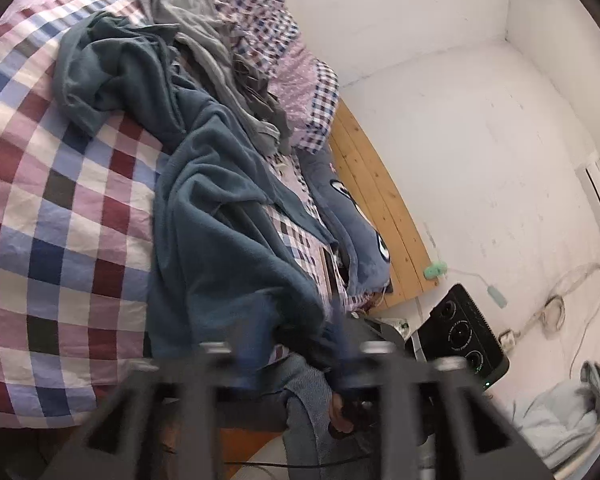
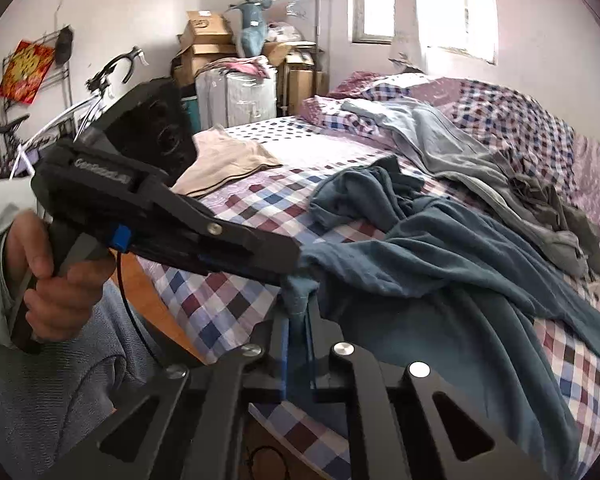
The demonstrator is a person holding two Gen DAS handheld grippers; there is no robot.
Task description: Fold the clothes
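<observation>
My left gripper (image 2: 290, 258) has its fingers pinched together on the near hem of the teal garment (image 2: 440, 264). My right gripper (image 2: 298, 340) has its fingers closed on the same hem, just below the left one. The garment sprawls rumpled across the checked bedspread (image 2: 228, 300), its far end bunched beside a grey garment (image 2: 460, 156). A beige folded piece (image 2: 224, 160) lies beyond it.

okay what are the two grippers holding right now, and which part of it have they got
Both hold the teal fleece garment by its near edge at the bedside. The left gripper is shut on a corner of that edge; the right gripper pinches the same edge just beside it.
</observation>
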